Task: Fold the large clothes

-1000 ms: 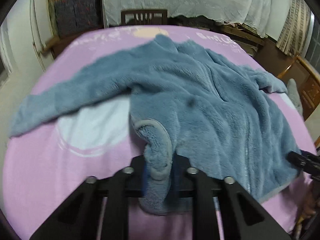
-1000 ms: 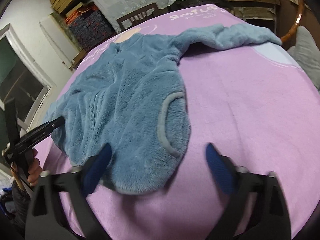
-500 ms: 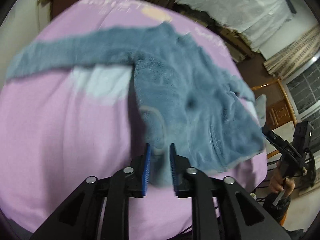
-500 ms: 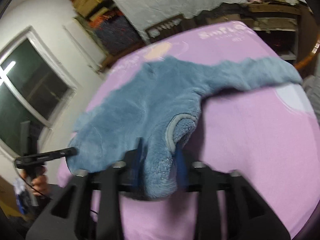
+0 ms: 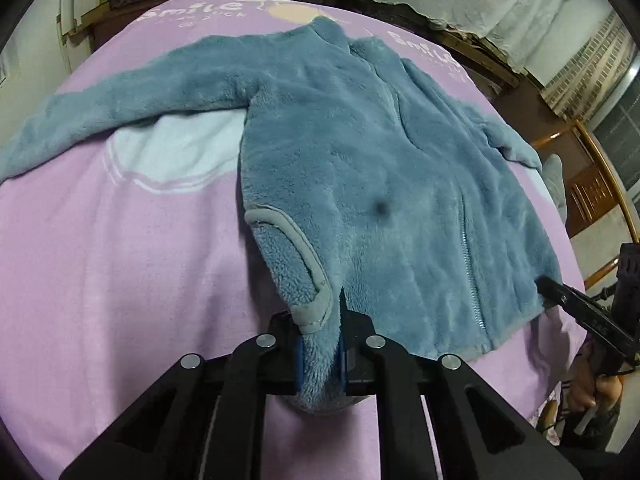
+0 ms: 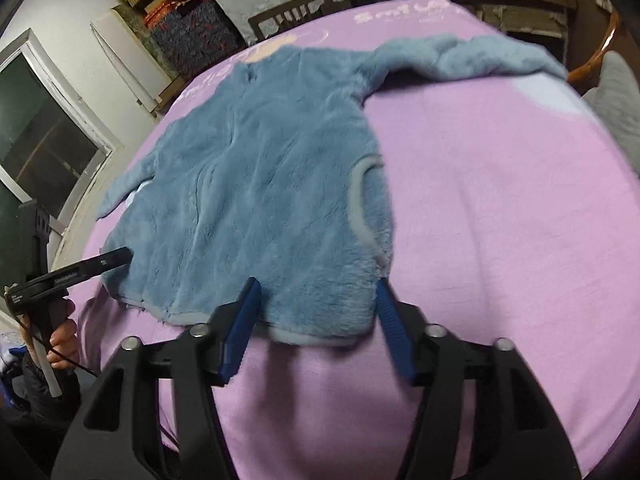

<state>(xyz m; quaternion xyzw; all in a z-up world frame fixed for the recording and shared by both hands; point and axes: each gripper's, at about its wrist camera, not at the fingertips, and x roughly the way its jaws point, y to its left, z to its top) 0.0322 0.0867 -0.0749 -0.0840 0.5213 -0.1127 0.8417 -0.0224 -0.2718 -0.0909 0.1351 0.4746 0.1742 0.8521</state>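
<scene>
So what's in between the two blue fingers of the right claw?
The bottom corner of the fleece jacket, near its pocket, lies between the open right claw fingers, on the pink blanket. The right wrist view shows it.

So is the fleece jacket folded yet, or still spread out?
Spread out: the jacket lies flat on the pink blanket, both sleeves extended; only its hem corner sits pinched in the left gripper.

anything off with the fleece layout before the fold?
One thing: the dark round blotch on the blue fleece jacket shows only in the left wrist view, so probably lens dirt. Otherwise the left gripper pinches the hem corner while the right gripper sits open.
</scene>
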